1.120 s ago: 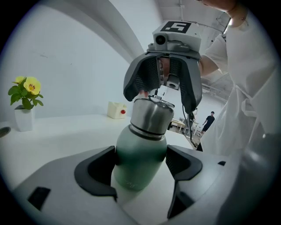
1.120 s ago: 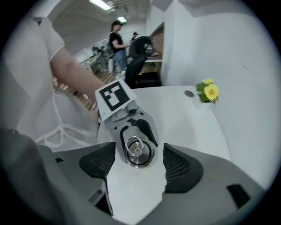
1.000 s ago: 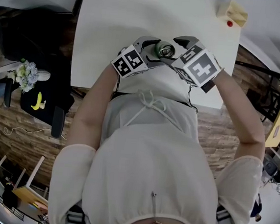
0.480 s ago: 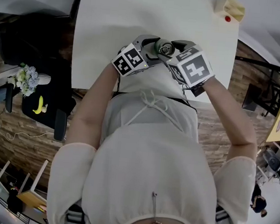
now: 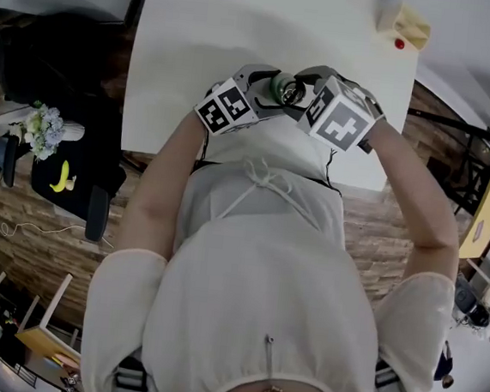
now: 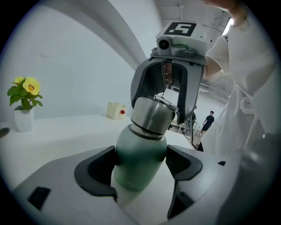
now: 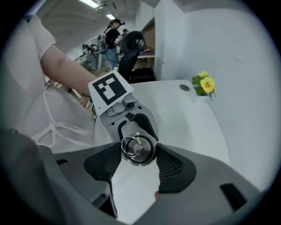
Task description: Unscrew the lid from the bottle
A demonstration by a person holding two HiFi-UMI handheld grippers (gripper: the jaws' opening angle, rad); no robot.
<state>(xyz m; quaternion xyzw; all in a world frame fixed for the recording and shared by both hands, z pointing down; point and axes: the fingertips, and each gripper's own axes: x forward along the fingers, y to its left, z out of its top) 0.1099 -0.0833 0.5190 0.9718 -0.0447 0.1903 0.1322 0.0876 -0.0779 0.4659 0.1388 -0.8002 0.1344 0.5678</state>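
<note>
Right claw (image 7: 139,149) rolled, closing on ringed steel lid (image 6: 153,115) of bottle (image 6: 139,159).

i see a dull green bottle (image 6: 138,167) with a brushed silver lid (image 6: 151,115), over a plain white table (image 5: 242,44). beyond the bottle i make out a yellow flower (image 6: 27,85) with green leaves in a white pot (image 6: 23,121), and a pale yellow box (image 6: 113,109) with a red dot.
</note>
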